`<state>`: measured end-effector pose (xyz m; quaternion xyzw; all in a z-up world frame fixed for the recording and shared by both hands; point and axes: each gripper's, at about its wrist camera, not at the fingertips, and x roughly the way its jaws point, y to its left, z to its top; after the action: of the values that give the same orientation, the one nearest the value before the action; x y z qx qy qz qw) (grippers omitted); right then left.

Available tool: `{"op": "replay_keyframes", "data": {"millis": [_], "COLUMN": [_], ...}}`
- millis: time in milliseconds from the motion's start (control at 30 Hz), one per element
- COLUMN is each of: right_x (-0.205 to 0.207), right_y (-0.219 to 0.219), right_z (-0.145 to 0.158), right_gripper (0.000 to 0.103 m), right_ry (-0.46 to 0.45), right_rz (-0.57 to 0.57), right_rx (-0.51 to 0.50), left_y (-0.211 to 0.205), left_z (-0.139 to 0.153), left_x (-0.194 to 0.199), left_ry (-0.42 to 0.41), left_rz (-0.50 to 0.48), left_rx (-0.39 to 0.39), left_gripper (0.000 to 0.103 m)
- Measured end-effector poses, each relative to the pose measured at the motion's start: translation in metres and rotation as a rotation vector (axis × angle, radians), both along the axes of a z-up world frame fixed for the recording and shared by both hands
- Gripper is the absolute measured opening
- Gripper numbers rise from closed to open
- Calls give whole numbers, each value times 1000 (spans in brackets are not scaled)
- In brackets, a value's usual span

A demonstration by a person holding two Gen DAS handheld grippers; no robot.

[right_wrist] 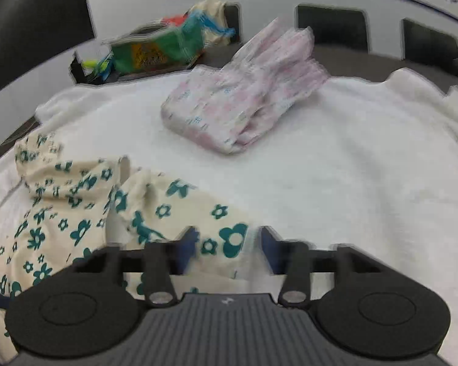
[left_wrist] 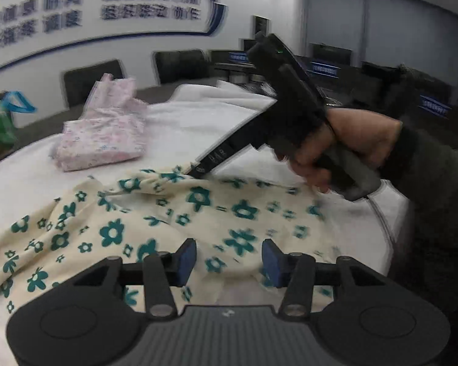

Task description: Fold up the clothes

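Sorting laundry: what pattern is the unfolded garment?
Cream garment with teal flowers, clearest in left wrist view.

Behind the folded pink garment (right_wrist: 241,103), the green packet (right_wrist: 158,48) is smeared past reading, the wall lettering (left_wrist: 91,9) is blurred, and the floral garment (right_wrist: 76,213) runs off the left edge.

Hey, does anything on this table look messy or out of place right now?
Only the cream garment with teal flowers: it lies rumpled and bunched on the white cover, unfolded. The pink garment behind it is folded, though loosely. Nothing looks spilled or damaged.
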<state>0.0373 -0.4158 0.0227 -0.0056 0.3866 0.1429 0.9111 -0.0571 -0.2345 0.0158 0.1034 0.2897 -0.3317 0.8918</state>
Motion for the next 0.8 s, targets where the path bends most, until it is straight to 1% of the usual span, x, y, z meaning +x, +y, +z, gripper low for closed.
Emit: {"op": "replay_keyframes", "data": {"millis": [33, 67, 100, 167, 200, 233, 300, 333, 367, 400, 433, 467, 500, 567, 600, 667, 733, 800], "right_x": [-2, -5, -8, -11, -10, -9, -14, -20, -31, -43, -56, -68, -80, -101, -111, -131, -159, -191], "right_y": [7, 7, 1, -15, -21, -24, -22, -21, -23, -26, -31, -37, -43, -49, -46, -37, -25, -17], "right_z": [0, 3, 7, 12, 8, 2, -9, -8, -3, 4, 11, 18, 24, 26, 25, 20, 18, 21], "right_gripper": [3, 3, 3, 3, 4, 5, 15, 31, 45, 47, 48, 48, 48, 47, 47, 47, 47, 52], "right_ry": [-20, -56, -89, -140, -137, -112, -83, -98, -134, -170, -197, -200, -199, -157, -143, -149, -247, -353], "right_rz": [24, 15, -25, -115, -145, -153, -146, -150, -161, -169, -168, -141, -109, -18, 15, 51, 133, 342], "right_rx": [-38, -65, -48, -3, 1, -3, -51, -73, -91, -92, -73, -33, 12, 79, 85, 17, -66, -37], "left_y": [-2, -3, -3, 0, 2, 4, 14, 18, 23, 28, 33, 38, 44, 59, 70, 96, 130, 157], "left_z": [-4, -8, -12, -13, -12, -12, -6, -1, 5, 11, 16, 22, 26, 29, 28, 27, 25, 24], "left_x": [3, 5, 8, 8, 8, 8, 5, 2, -3, -9, -16, -24, -31, -43, -48, -58, -68, -77], "left_ry": [14, 39, 56, 64, 63, 67, 87, 95, 101, 99, 88, 77, 63, 25, 0, -51, -100, -138], "left_rz": [23, 21, 12, -3, -10, -16, -14, -25, -48, -81, -123, -165, -196, -229, -231, -240, -246, -226], "left_rx": [3, 5, 3, 4, 4, 1, -26, -57, -95, -125, -146, -168, -174, -149, -128, -87, -30, 64], "left_gripper": [22, 11, 13, 13, 14, 15, 18, 23, 30, 33, 37, 44, 47, 47, 47, 47, 48, 49]}}
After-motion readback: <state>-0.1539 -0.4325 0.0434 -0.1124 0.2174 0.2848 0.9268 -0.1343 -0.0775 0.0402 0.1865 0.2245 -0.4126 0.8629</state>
